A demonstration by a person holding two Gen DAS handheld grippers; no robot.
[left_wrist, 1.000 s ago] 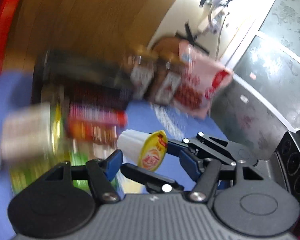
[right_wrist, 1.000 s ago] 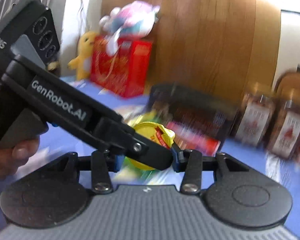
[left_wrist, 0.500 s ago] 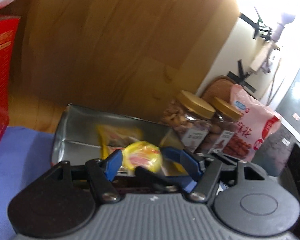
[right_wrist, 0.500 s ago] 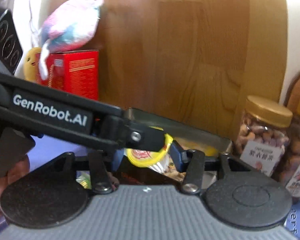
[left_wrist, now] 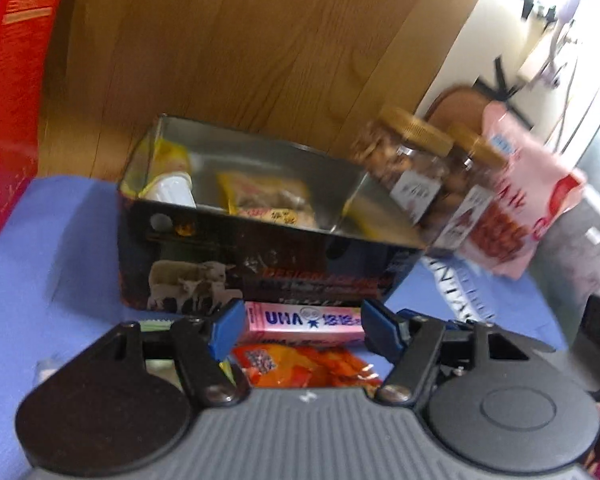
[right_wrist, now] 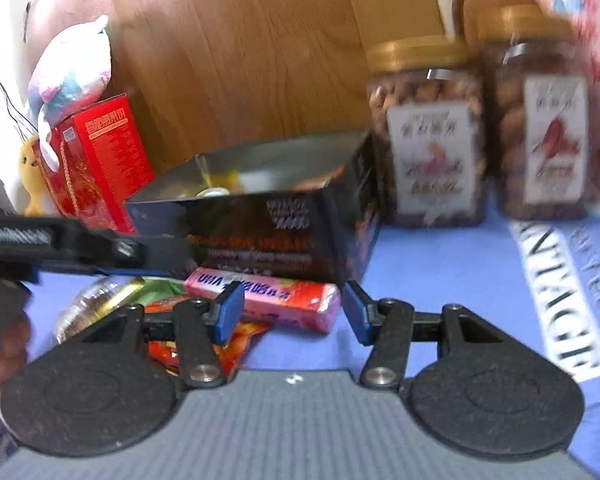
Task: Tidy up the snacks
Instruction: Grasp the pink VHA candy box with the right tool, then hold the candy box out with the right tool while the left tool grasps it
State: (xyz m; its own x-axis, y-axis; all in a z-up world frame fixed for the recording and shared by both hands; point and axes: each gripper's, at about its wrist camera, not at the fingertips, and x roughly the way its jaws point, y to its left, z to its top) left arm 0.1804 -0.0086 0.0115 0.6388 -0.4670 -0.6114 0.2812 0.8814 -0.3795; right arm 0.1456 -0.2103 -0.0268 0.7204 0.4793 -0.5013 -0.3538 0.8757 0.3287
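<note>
Blue-padded jaws of the left gripper [left_wrist: 303, 330] and right gripper [right_wrist: 291, 312] are spread and empty; the right's have just been opening. A pink candy pack [left_wrist: 304, 322] is seen lying before the black snack box [left_wrist: 260, 268].

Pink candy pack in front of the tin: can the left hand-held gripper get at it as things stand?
Probably yes. The pink candy pack lies flat on the blue cloth, and the left hand-held gripper is open with nothing between its jaws. The tin stands close behind, which may crowd the fingertips.
</note>
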